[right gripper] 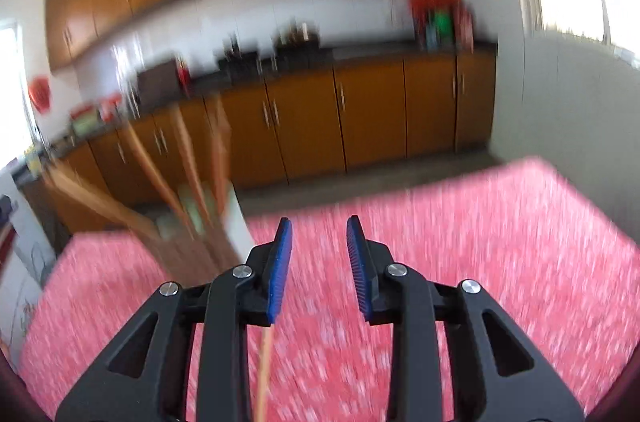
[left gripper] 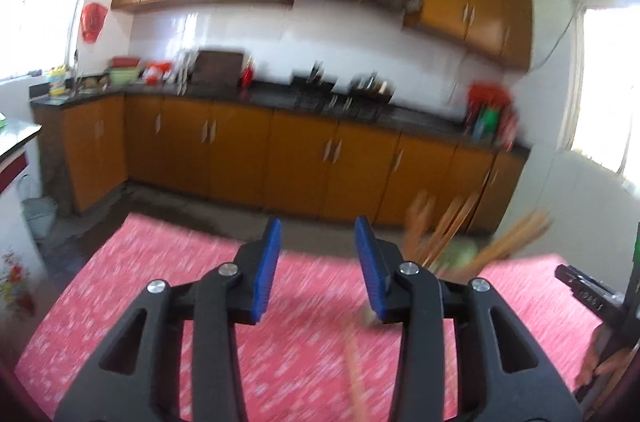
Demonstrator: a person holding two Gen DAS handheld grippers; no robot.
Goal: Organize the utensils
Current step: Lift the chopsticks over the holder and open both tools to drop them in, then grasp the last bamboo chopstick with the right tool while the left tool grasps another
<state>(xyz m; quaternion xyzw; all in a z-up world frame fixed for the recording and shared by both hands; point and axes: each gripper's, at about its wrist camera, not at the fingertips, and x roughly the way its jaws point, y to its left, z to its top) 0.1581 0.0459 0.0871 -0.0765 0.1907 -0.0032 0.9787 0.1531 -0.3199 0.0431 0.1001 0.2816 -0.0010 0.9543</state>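
Both views are motion-blurred. A holder with several wooden utensils (left gripper: 452, 242) stands on the pink tablecloth (left gripper: 160, 282), just right of my left gripper (left gripper: 318, 242), which is open and empty. A thin wooden stick (left gripper: 356, 374) lies on the cloth below that gripper. In the right wrist view the same holder of wooden utensils (right gripper: 192, 206) stands to the left of my right gripper (right gripper: 318, 242), which is open and empty. A thin wooden stick (right gripper: 264, 374) lies on the cloth under its left finger.
The pink cloth (right gripper: 500, 262) covers the table on all sides. The other gripper's black body (left gripper: 600, 302) shows at the right edge of the left wrist view. Orange kitchen cabinets (left gripper: 300, 158) and a cluttered dark counter (left gripper: 420, 120) stand beyond the table.
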